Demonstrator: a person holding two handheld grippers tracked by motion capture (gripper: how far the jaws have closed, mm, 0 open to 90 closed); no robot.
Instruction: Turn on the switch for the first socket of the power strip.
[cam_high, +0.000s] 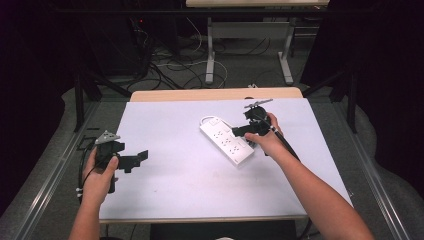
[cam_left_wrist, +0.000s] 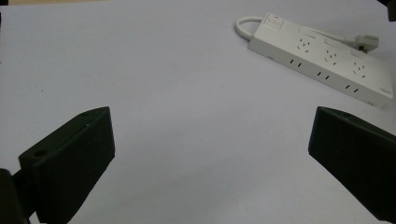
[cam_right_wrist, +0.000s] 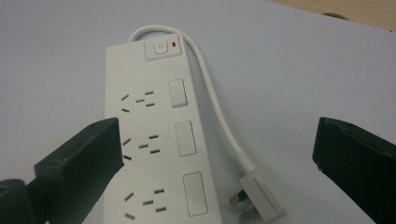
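Right gripper (cam_high: 239, 131) hovers released over the white power strip (cam_high: 226, 140), plug (cam_right_wrist: 257, 201) loose beside it. Left gripper (cam_high: 140, 157) released, idle over the table (cam_high: 175, 175). Nothing grasped yet.

We see a table (cam_high: 165, 200) under a white sheet, and on it a white power strip (cam_high: 227, 140) with its cord and plug (cam_right_wrist: 254, 198)

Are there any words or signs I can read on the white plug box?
No words can be read.
Power symbol: on the button at the end of the white power strip, beside a small red light.
Small grey mark on the strip's side: too small to read.
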